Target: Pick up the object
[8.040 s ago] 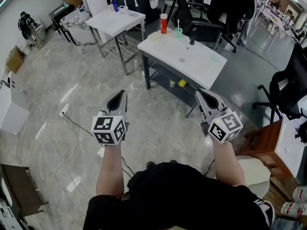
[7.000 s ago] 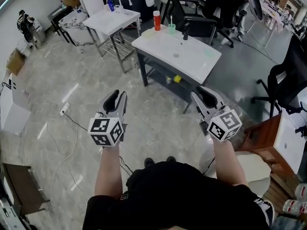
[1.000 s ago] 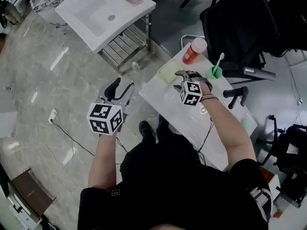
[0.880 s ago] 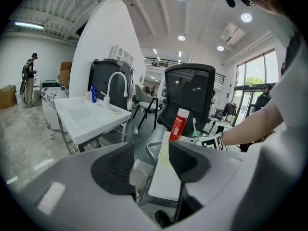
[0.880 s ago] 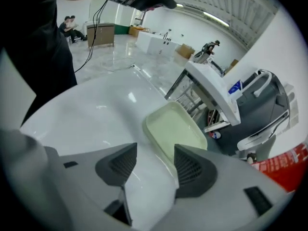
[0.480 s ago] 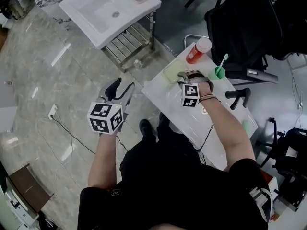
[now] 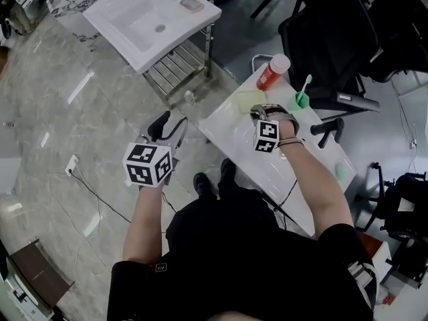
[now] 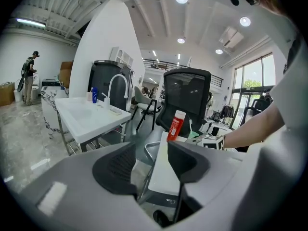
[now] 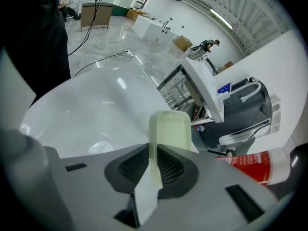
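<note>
Pale green dish (image 7: 246,99) is at the far corner of the white worktop (image 7: 227,131), near the edge and just beside the red bottle (image 7: 273,71). The right tool (image 7: 261,110) comes at it from the person's side, angled steeply down.

Right gripper view: the right tool (image 9: 153,165) has one wall of the dish (image 9: 171,129) edge-on between its ribbed pads, which press on it from both sides. The jaws have just been closing and now stand narrow, clamped on that thin rim. The rest of the dish sticks out past the fingertips, over the worktop (image 9: 96,109). Can't tell whether its base is off the surface. The red bottle (image 9: 255,165) lies to the right of the jaws in that view, not touching.

The left tool (image 7: 167,124) is off the worktop's left side, over the floor, well apart from the dish. Left gripper view: the left tool (image 8: 150,163) has its jaws wide apart after just closing slightly. Nothing is between them, only the worktop (image 8: 161,177) edge and the bottle (image 8: 176,125) far behind.

A green cup (image 7: 299,99) with a toothbrush stands beyond the right tool.
</note>
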Demonstrator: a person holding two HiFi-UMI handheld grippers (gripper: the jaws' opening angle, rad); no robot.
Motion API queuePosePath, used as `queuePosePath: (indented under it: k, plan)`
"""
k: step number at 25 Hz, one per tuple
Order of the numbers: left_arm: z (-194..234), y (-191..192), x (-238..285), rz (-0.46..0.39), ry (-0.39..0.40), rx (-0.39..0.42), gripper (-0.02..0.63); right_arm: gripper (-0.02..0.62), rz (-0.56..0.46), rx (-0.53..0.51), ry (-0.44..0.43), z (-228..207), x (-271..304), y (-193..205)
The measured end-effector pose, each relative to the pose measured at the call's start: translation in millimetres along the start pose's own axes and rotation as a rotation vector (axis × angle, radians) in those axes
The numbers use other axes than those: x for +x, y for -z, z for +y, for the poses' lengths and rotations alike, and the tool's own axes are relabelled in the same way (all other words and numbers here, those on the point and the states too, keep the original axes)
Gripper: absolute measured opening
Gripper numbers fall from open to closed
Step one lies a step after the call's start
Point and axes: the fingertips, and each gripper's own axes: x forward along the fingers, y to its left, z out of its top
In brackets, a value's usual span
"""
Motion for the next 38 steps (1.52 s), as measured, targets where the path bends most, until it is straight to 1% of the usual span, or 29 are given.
queuePosePath:
  k: [9,14,20,23,27,29,32,36,38]
  plan:
    - [7,-2,-21,-0.032,0.062,0.008,0.199,0.060,-0.003,0.164,0.034,5,-61,-24]
    - [2,-14,-19,-0.066,0.120,0.037,0.192,0.060,-0.011,0.260,0.060,7,-98,-32]
    - [-9,-26,-15,-0.084,0.170,0.066,0.186,0.060,-0.043,0.356,0.085,7,-134,-40]
    - [-14,-32,-10,-0.091,0.185,0.082,0.181,0.060,-0.077,0.430,0.109,4,-147,-41]
    - [-25,-37,-1,-0.088,0.205,0.100,0.178,0.060,-0.144,0.568,0.160,-3,-168,-36]
    - [-33,-38,4,-0.082,0.213,0.113,0.176,0.060,-0.173,0.620,0.186,-5,-180,-32]
    - [-43,-39,11,-0.074,0.216,0.127,0.173,0.060,-0.212,0.673,0.213,-3,-195,-22]
    - [-62,-44,16,-0.069,0.211,0.140,0.170,0.060,-0.260,0.709,0.238,1,-216,-8]
    - [-73,-47,16,-0.070,0.208,0.150,0.169,0.060,-0.301,0.738,0.258,1,-228,0]
